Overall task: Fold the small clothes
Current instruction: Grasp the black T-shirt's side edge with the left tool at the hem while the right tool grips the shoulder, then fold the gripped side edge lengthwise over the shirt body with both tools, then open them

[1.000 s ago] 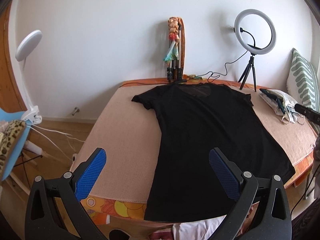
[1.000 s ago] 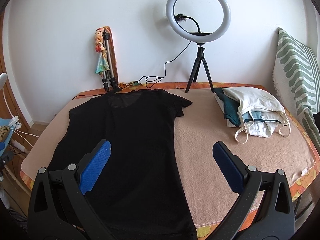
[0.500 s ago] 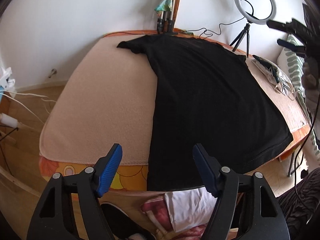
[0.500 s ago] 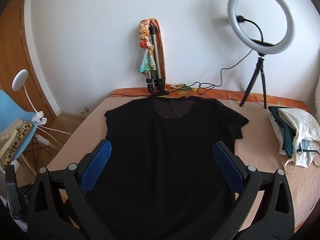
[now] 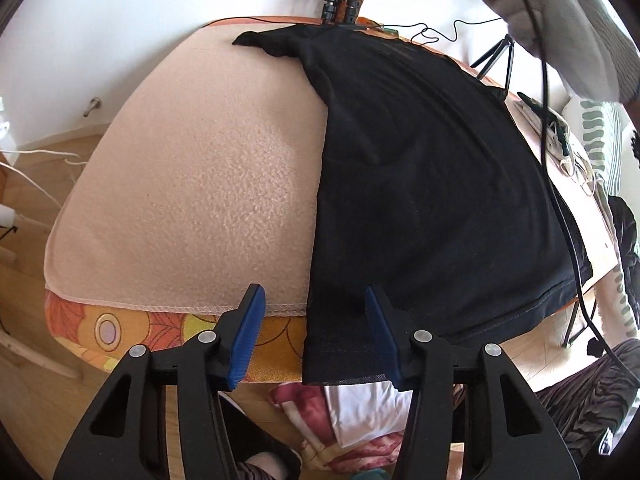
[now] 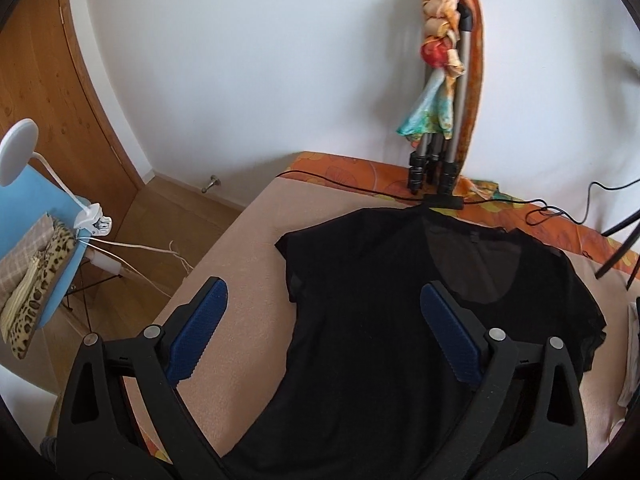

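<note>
Shirt (image 5: 420, 168) lies flat and face-down-or-up (can't tell) on your blanket-covered bench (image 5: 192, 184), hem hanging just over the near edge.

Left wrist view: your left tongs (image 5: 316, 336) are released, jaws wide, straddling the shirt's near-left hem corner without gripping. Folded clothes (image 5: 560, 136) sit well apart at the far right. Likely step: reaching for the first fold's grasp points. Next move calls for closing on the hem corner, catching both layers.

Right wrist view: your right tongs (image 6: 324, 332) are also released, hovering above the shirt's (image 6: 400, 320) left sleeve and shoulder; height over the cloth is unclear. Tripod (image 6: 440, 128) stands just beyond the collar. No containers visible in either view.
</note>
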Action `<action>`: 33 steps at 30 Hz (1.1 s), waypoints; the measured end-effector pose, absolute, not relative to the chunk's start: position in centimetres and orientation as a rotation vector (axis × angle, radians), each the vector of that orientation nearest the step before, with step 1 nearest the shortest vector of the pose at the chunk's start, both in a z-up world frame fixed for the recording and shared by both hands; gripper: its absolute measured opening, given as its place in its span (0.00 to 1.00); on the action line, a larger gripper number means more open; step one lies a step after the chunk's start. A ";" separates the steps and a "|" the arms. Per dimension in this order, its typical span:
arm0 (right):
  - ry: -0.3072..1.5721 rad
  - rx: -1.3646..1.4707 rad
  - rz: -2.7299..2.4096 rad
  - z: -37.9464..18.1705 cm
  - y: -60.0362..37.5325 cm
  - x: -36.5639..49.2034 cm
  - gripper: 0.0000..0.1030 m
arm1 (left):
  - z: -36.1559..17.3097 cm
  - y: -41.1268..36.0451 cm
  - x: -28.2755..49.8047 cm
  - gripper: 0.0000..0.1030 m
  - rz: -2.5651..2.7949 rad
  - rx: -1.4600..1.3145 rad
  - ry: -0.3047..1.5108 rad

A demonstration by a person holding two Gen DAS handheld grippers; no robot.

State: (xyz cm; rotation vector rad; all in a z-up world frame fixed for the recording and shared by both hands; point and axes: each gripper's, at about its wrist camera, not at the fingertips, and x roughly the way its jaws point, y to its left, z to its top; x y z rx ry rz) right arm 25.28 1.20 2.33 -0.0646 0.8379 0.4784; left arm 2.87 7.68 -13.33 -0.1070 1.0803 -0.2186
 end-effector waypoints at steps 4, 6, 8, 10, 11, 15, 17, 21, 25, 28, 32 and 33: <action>0.899 -0.088 0.510 0.3 5.0 28.5 0.91 | -13.4 7.9 3.1 0.39 -0.228 -0.113 1.073; 0.930 -0.109 0.519 -1.2 6.7 29.9 0.89 | -13.5 8.3 3.1 0.35 -0.229 -0.133 1.072; 0.963 -0.127 0.523 -2.9 8.4 31.3 0.85 | -13.6 8.7 3.2 0.32 -0.244 -0.178 1.075; 1.000 -0.157 0.523 -4.5 10.1 32.4 0.82 | -13.7 8.9 3.4 0.24 -0.270 -0.220 1.084; 1.012 -0.181 0.519 -5.2 10.9 33.0 0.80 | -13.7 9.0 3.6 0.22 -0.288 -0.243 1.084; 1.034 -0.259 0.509 -7.5 13.7 34.8 0.75 | -14.2 9.2 3.8 0.10 -0.333 -0.304 1.088; 1.039 -0.311 0.495 -8.6 14.8 35.8 0.73 | -14.3 9.3 4.0 0.08 -0.344 -0.317 1.093; 1.065 -0.398 0.476 -10.6 16.5 36.9 0.65 | -14.4 9.2 4.1 0.04 -0.363 -0.362 1.103; 1.085 -0.445 0.450 -12.0 17.5 37.5 0.57 | -14.1 8.8 4.0 0.03 -0.367 -0.341 1.092; 1.098 -0.446 0.436 -12.7 17.7 37.8 0.41 | -13.8 8.4 4.0 0.03 -0.366 -0.330 1.086; 1.100 -0.394 0.445 -12.5 17.2 38.7 0.09 | -13.8 8.3 4.1 0.01 -0.370 -0.341 1.082; 1.102 -0.392 0.447 -12.5 17.0 38.9 0.06 | -13.8 8.5 4.1 0.01 -0.374 -0.341 1.077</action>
